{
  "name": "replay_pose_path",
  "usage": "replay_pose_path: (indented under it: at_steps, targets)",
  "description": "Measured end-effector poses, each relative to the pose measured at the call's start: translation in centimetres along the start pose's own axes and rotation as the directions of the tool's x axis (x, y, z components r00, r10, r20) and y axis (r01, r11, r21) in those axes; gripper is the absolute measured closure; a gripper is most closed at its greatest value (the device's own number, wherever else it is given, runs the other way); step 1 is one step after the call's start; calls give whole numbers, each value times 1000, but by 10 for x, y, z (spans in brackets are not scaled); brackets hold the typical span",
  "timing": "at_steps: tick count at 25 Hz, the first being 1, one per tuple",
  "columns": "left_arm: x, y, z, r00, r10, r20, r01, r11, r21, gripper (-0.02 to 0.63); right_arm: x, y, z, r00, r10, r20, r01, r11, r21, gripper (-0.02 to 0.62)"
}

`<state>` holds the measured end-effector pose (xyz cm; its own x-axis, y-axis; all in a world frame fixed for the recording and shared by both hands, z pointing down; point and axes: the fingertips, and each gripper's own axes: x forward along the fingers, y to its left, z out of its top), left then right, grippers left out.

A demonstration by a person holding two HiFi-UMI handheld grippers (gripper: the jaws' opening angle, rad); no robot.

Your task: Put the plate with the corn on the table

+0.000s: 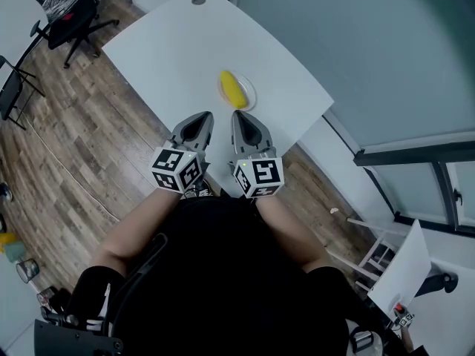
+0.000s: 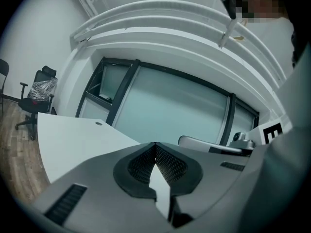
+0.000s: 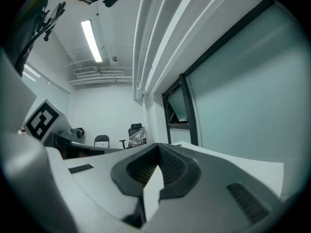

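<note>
Wood-look flooring surrounds a white table (image 1: 171, 50) in the head view, with a glass wall on the right. The plate (image 1: 248, 95) sits on the table near its near edge. Only the plate's pale rim shows, since the yellow corn (image 1: 231, 89) lies across most of it. The left gripper (image 1: 199, 117) and right gripper (image 1: 239, 116) hang side by side just short of the plate, touching neither it nor the corn. Each carries a cube of black-and-white square markers, and no words can be read on them. The person's dark clothing fills the bottom of the view and hides the floor there. A black chair (image 1: 70, 10) at the top left is cut by the edge. In the left gripper view, the left gripper (image 2: 155, 144) has its jaws together at the tips with nothing between them. Its grey body blocks the lower half, so only a strip of table (image 2: 73, 140) and the glass panels show beyond. At the right edge is a marker (image 2: 273, 131) whose shape resembles a letter but is only a pattern. In the right gripper view, the right gripper (image 3: 157, 147) is likewise closed and empty. Another marker (image 3: 41, 120) shows at the left, and distant chairs (image 3: 136, 135) are too small to make out clearly.
</note>
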<state>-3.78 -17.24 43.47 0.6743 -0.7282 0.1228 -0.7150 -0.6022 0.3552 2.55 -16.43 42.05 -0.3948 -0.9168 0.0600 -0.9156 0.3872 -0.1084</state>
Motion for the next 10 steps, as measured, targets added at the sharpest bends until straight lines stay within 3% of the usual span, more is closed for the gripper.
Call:
replay_pose_path:
  at_steps: [10]
  targets:
    - [2,-7,-4,1000,-18,-1,18,1000,-7,603,-7,-4,2,1000,-23,6,23,1000,-13,595]
